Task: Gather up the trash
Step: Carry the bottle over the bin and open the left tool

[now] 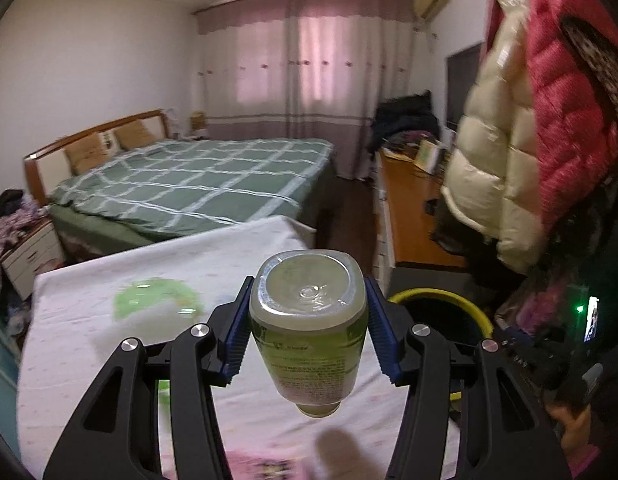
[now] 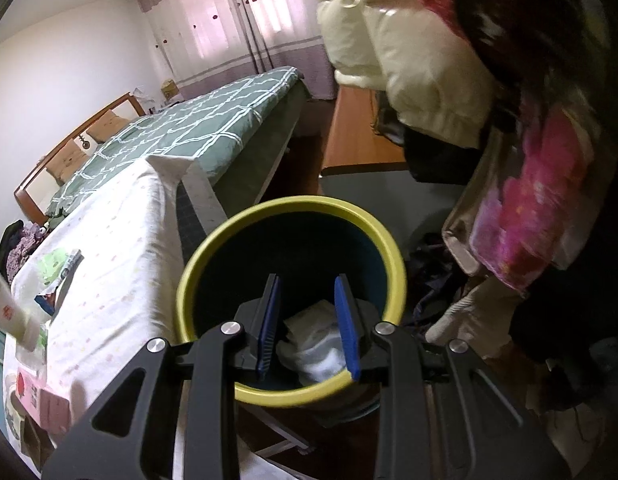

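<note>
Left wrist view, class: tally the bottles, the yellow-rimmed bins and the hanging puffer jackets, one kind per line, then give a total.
green bottle: 1
yellow-rimmed bin: 1
puffer jackets: 2, the cream jacket and the red jacket
Total: 4

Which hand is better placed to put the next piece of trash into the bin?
Left. The left gripper is shut on a bottle, with the bin just beside it. The right gripper hangs open over the bin, holding nothing.
</note>
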Tool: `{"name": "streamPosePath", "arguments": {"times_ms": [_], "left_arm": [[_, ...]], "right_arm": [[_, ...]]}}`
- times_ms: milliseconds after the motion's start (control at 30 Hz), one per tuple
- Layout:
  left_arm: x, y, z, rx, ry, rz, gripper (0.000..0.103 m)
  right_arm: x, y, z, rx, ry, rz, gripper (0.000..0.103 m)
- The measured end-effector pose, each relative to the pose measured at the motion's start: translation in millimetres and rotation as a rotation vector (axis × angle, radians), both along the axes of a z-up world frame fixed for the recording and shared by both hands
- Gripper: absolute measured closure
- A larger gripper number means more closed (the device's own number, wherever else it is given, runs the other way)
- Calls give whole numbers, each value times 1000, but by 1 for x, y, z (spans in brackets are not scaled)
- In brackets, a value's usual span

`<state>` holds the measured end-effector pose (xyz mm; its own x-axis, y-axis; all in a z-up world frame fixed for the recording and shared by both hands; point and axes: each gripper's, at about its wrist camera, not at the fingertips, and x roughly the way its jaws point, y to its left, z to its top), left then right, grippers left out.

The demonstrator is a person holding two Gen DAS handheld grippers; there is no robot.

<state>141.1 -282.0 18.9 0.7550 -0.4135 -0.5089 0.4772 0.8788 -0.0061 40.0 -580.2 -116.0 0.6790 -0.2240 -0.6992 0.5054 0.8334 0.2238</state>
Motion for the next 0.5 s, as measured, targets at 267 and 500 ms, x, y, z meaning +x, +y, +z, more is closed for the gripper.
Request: {"name": "streamPosePath", "arguments": {"times_ms": [267,500], "left_arm": [[0,-91,-30,0,77,-131,50],[7,-148,-77,15,188,-184,51]], "right_arm": [[-21,-28,-11,29,3,-39,76],[-31,-42,-17,46,5,-66,76]]}}
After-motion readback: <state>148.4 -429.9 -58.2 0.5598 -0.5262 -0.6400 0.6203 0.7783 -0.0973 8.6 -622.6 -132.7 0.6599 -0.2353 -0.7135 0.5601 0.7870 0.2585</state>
